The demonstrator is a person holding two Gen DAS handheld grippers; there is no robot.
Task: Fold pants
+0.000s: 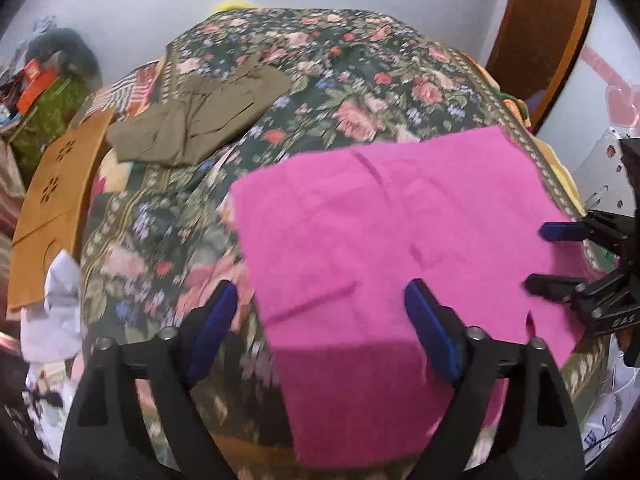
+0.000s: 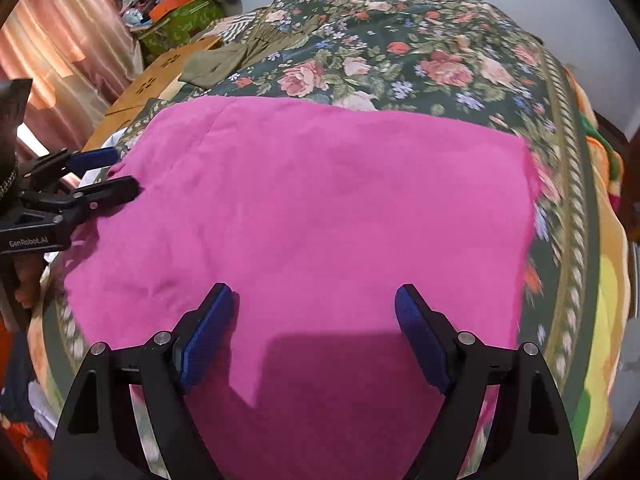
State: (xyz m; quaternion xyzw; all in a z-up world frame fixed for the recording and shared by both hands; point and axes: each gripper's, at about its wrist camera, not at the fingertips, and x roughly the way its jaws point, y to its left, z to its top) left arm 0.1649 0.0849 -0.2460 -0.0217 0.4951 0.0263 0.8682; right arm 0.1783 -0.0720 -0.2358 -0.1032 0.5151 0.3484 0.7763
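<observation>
Bright pink pants (image 1: 400, 220) (image 2: 320, 200) lie folded into a flat rectangle on a floral bedspread (image 1: 340, 60) (image 2: 440, 40). My left gripper (image 1: 322, 290) hangs open just above the pants' left edge; one finger is over the bedspread and the other over the pink cloth, with nothing pinched. In the right wrist view the left gripper (image 2: 124, 173) shows at the pants' left side. My right gripper (image 2: 314, 292) is open over the near middle of the pants and holds nothing. The left wrist view shows the right gripper (image 1: 538, 258) at the far right edge.
A folded olive garment (image 1: 200, 120) (image 2: 224, 64) lies further back on the bed. Left of the bed are a brown board with flower cut-outs (image 1: 52, 200) (image 2: 160, 76), a white cloth (image 1: 56, 312) and a cluttered green box (image 2: 180, 24). A wooden door frame (image 1: 540, 40) stands at the right.
</observation>
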